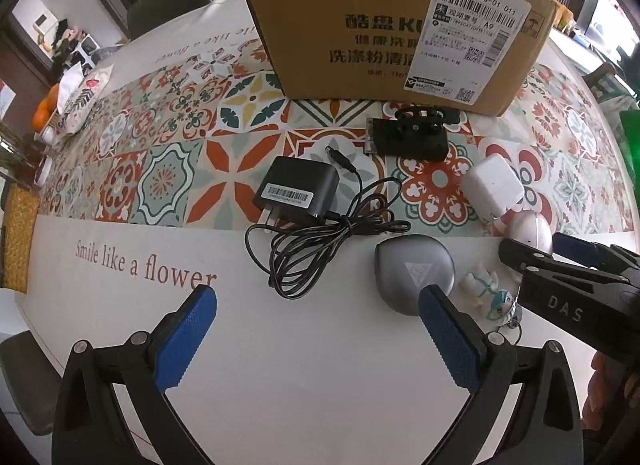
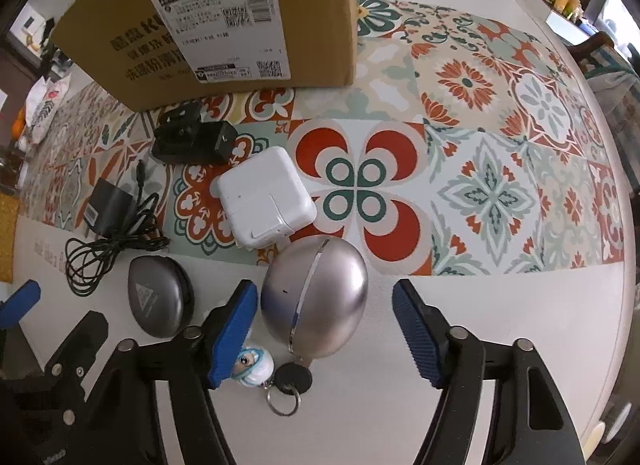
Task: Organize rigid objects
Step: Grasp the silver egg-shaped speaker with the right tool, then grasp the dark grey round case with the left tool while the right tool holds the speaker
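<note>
Silver egg-shaped case [image 2: 316, 301] lies on the table [image 2: 500, 325] between the right gripper's [image 2: 325, 329] spread, non-touching fingers, white charger [image 2: 266, 201] at eleven o'clock; left gripper [image 1: 318, 341] spread, empty.

Cardboard box [image 1: 384, 25]: matt brown corrugated board, torn rim, glossy-ish white paper label [image 1: 476, 31] stuck on. Tablecloth [image 2: 500, 193]: smooth printed sheet, slight sheen, tile pattern. Egg-shaped case [image 2: 316, 301]: brushed silver metallic finish, satin, shiny seam ring. Grey pebble case [image 1: 414, 273]: matt metallic-look plastic. White charger [image 2: 266, 201]: smooth glossy plastic. Black adapter [image 1: 298, 195]: matt plastic, paper barcode sticker, thin rubbery cable [image 1: 320, 249]. Figurine [image 2: 254, 365]: glossy painted plastic, metal key ring [image 2: 283, 401] attached. Gripper pads [image 2: 232, 337]: blue, knurled rough texture; frames seen as matt black plastic with metal pins
</note>
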Demonstrator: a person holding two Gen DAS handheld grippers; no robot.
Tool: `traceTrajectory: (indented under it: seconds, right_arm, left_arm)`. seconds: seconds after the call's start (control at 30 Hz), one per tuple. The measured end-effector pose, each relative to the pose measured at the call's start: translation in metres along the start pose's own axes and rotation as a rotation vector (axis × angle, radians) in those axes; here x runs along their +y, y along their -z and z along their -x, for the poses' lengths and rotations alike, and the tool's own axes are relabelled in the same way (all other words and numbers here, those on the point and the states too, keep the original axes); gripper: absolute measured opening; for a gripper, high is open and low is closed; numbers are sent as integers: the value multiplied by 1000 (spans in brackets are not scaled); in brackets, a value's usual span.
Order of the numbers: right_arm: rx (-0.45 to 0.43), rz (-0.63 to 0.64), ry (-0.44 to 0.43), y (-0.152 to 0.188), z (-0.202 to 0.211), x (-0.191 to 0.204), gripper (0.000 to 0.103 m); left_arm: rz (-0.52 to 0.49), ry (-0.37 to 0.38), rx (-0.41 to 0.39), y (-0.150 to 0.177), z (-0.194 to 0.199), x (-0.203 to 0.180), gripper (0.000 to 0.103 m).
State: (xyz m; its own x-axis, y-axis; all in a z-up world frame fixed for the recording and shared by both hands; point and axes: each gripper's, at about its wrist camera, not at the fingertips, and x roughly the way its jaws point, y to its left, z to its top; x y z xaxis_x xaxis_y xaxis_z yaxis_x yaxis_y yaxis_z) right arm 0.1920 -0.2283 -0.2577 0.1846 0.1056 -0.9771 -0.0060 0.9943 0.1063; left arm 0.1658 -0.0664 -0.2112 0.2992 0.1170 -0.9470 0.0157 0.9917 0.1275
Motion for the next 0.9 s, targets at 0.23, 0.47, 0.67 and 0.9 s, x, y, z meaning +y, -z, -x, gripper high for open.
traceTrajectory:
  seconds: [0.23,0.47,0.67,0.9]
  right_arm:
    - [2,28,15,-4,-8,8,59]
    - [-6,22,3,-2,-7,8,56]
    - [-44,16,-21,4,18,-4,56]
    - [-55,-5,-38,11,38,-26,56]
  left_arm:
    - [11,9,5,2,-3,2,103]
    - [4,38,-2,2,3,-1,103]
    - [16,159,17,-1,11,-8,102]
    - [17,213,51,-5,1,-28,93]
